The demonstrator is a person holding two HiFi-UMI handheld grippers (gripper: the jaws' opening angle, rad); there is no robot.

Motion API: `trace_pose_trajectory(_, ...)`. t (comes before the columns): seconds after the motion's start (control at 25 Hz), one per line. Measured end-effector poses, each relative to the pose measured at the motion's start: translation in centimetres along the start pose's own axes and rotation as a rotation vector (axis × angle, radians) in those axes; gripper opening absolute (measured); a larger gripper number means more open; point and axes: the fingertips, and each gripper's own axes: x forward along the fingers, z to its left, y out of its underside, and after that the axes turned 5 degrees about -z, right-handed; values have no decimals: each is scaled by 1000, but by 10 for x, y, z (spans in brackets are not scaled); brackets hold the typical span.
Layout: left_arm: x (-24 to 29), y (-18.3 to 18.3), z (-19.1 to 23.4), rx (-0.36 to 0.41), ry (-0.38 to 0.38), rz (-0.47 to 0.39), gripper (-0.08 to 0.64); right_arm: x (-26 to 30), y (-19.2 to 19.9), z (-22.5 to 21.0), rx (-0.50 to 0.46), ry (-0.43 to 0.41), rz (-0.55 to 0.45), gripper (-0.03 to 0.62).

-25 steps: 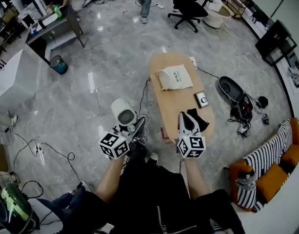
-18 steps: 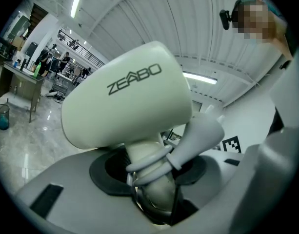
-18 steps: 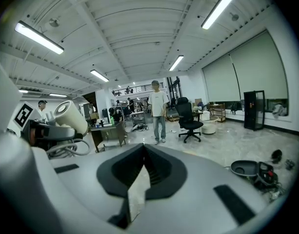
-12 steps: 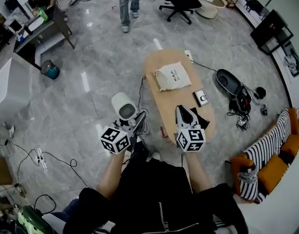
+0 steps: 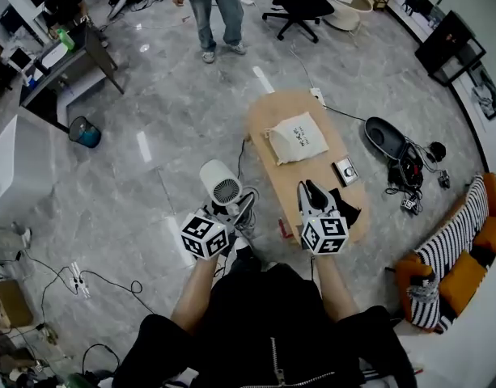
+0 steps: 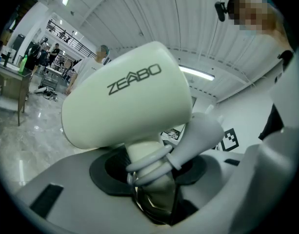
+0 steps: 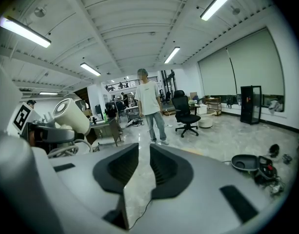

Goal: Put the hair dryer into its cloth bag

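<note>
The white hair dryer [image 5: 224,186] is upright to the left of the wooden table [image 5: 278,108], its grille facing me. My left gripper [image 5: 235,209] is shut on its handle, with the coiled cord pressed in too. In the left gripper view the dryer body [image 6: 125,101] fills the frame above the jaws of the left gripper [image 6: 151,174]. The cream cloth bag [image 5: 298,138] lies flat on the table's middle. My right gripper [image 5: 310,191] hovers over the table's near end. Its jaws have just been opening, and the right gripper [image 7: 142,152] shows a narrow gap with nothing in it.
A small square device [image 5: 345,170] and a black cloth [image 5: 345,209] lie on the table near the right gripper. A person [image 5: 211,6] stands beyond the table, next to an office chair [image 5: 304,6]. Cables and a black dish-shaped thing [image 5: 385,140] lie on the floor on the right.
Both grippers have moved on toward the table, the left one carrying the dryer along. The right gripper's jaws have parted a little. The standing person shows more fully at the top.
</note>
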Motion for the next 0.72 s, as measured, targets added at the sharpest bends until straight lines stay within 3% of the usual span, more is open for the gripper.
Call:
trace_pose_trajectory(0.24, 9, -9, 23, 18, 33, 42, 201, 28, -4, 7, 27, 10, -4, 86)
trace_pose_trajectory(0.72, 75, -10, 67, -5, 30, 88, 202, 97, 7, -33, 51, 1, 55, 89)
